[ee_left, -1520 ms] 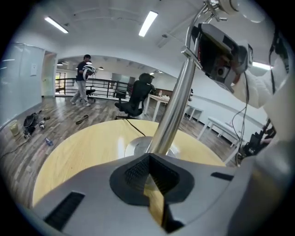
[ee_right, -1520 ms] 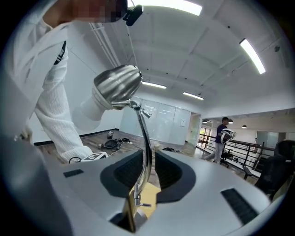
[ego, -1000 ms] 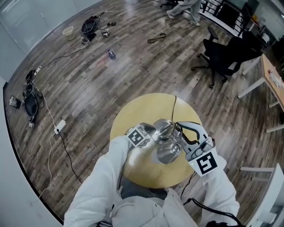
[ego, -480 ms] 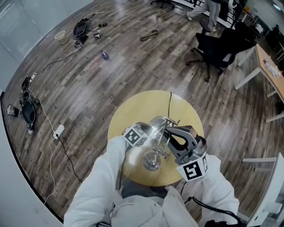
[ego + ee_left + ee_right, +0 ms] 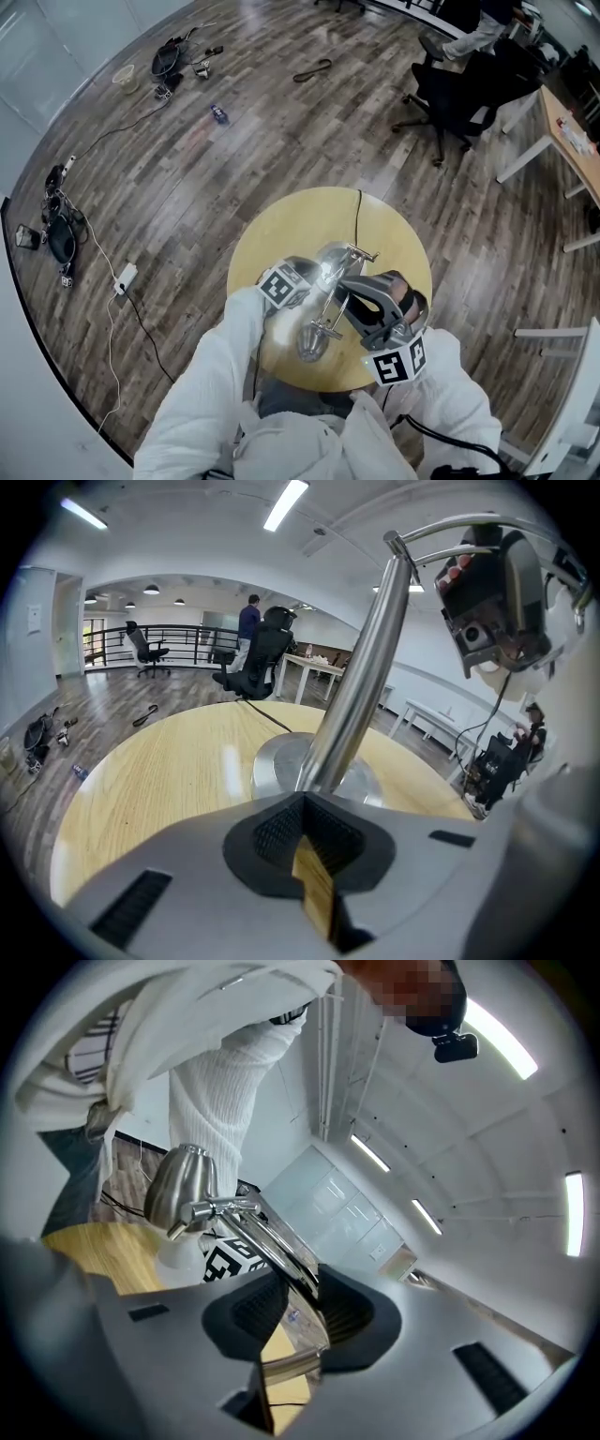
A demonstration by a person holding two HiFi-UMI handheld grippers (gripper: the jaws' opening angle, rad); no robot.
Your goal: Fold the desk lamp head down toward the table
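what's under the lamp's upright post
A round metal base, resting flat on the yellow round table. The base's near part is covered by the left gripper, whose jaws are closed on the post just above it.

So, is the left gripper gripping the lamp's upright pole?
Yes, the left gripper has its jaws closed on the pole just above the round base.

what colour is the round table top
The table is pale yellow wood, clearest in left gripper view.
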